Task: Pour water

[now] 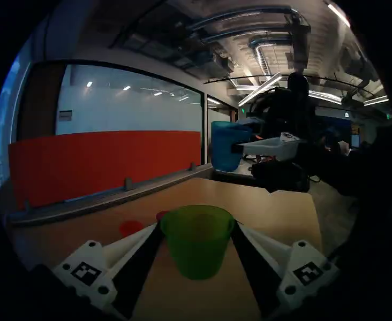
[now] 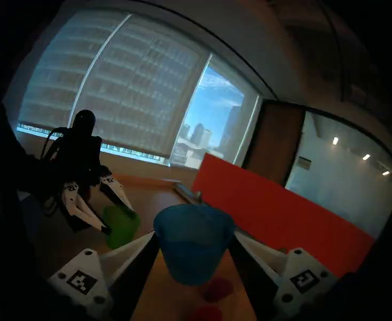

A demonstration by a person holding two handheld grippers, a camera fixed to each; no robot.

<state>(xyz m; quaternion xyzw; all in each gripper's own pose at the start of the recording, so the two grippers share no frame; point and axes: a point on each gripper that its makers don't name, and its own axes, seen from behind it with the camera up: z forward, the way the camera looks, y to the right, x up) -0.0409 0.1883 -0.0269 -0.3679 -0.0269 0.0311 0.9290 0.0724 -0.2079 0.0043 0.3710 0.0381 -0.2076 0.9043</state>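
A translucent green cup point(image 1: 197, 251) stands upright between the fingers of my left gripper point(image 1: 197, 231), which is shut on it low over the wooden table point(image 1: 281, 208). My right gripper point(image 2: 193, 235) is shut on a blue cup point(image 2: 193, 257), also upright. In the left gripper view the blue cup point(image 1: 224, 147) hangs well above the table's far side, held by the right gripper point(image 1: 239, 146). In the right gripper view the green cup point(image 2: 120, 229) sits to the lower left in the left gripper point(image 2: 120, 219). The two cups are apart. Whether either holds water I cannot tell.
Two small red round things point(image 1: 130, 228) lie on the table to the left of the green cup; they also appear below the blue cup point(image 2: 217, 289). An orange-red partition point(image 1: 105, 160) runs along the table's far edge. Large windows point(image 2: 115, 91) stand behind.
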